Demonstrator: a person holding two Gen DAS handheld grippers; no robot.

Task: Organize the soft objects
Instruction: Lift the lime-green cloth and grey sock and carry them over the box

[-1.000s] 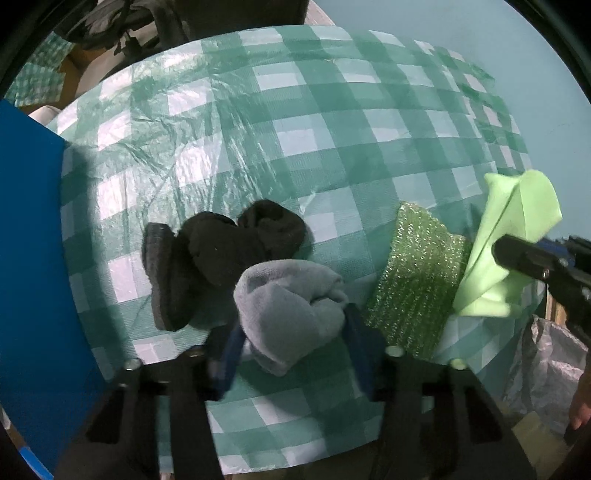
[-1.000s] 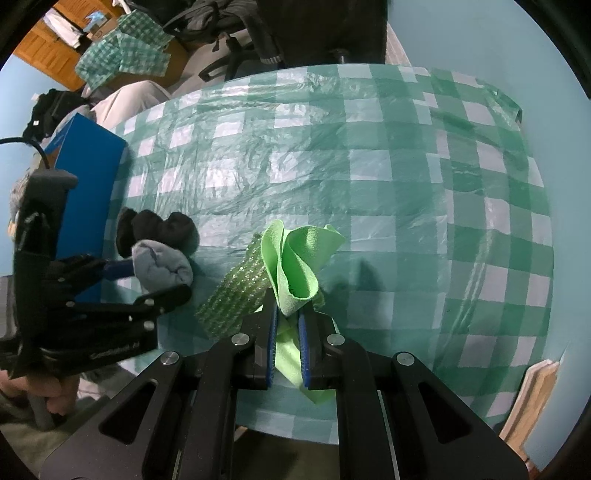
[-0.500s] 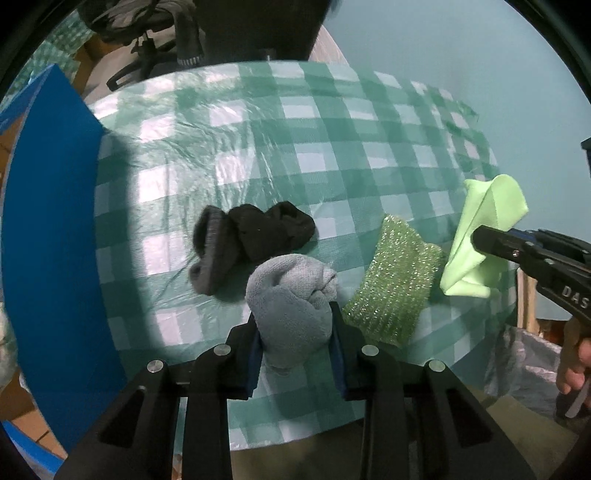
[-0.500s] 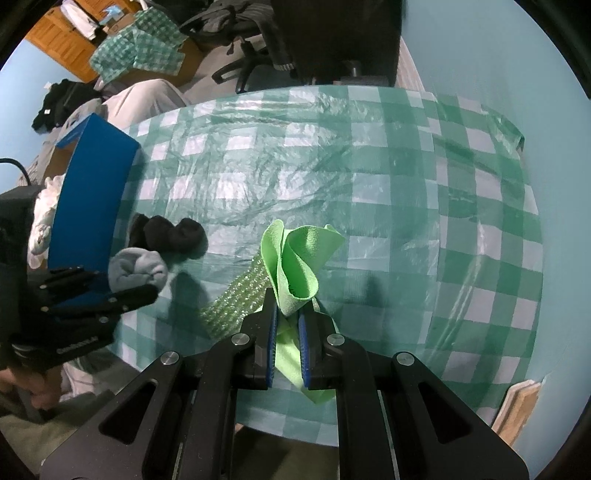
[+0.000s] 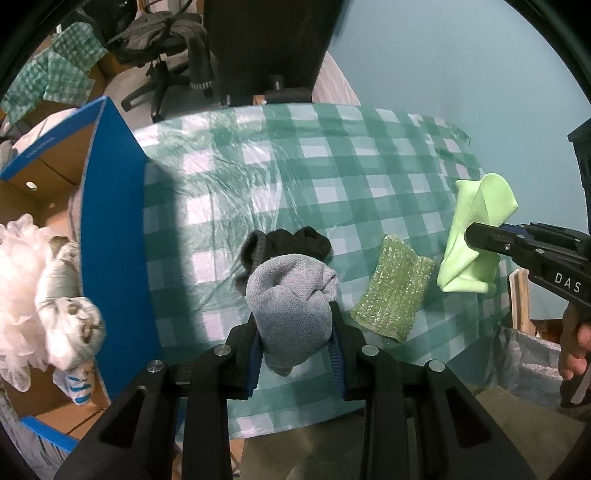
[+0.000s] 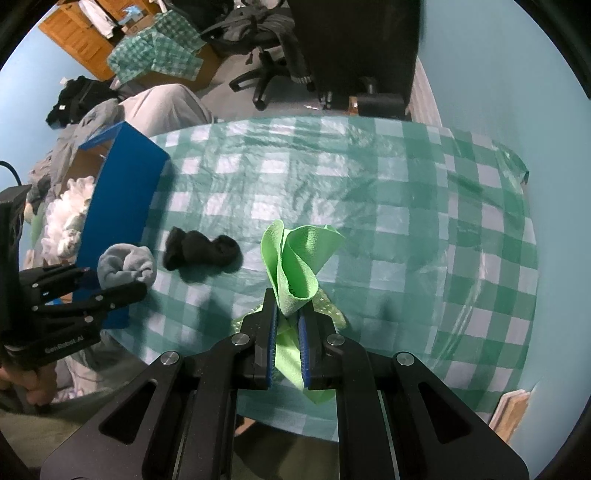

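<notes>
Both tools now hang higher above the worktop (image 5: 332, 177), left tool (image 5: 295, 332) clamping the grey sock (image 5: 291, 299), right tool (image 6: 288, 325) pinching the green cloth (image 6: 295, 258); carry each well over the blue box (image 5: 110, 221) rim before letting go.

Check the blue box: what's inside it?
Inside the blue box: a white mesh pouf and a pale knotted cloth bundle on bare cardboard. Anything beneath them is hidden.

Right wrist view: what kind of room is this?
Probably a lived-in home room or bedroom-office. A table under a green checked plastic cloth, an office chair draped with clothes, and a wooden cabinet against blue walls.
</notes>
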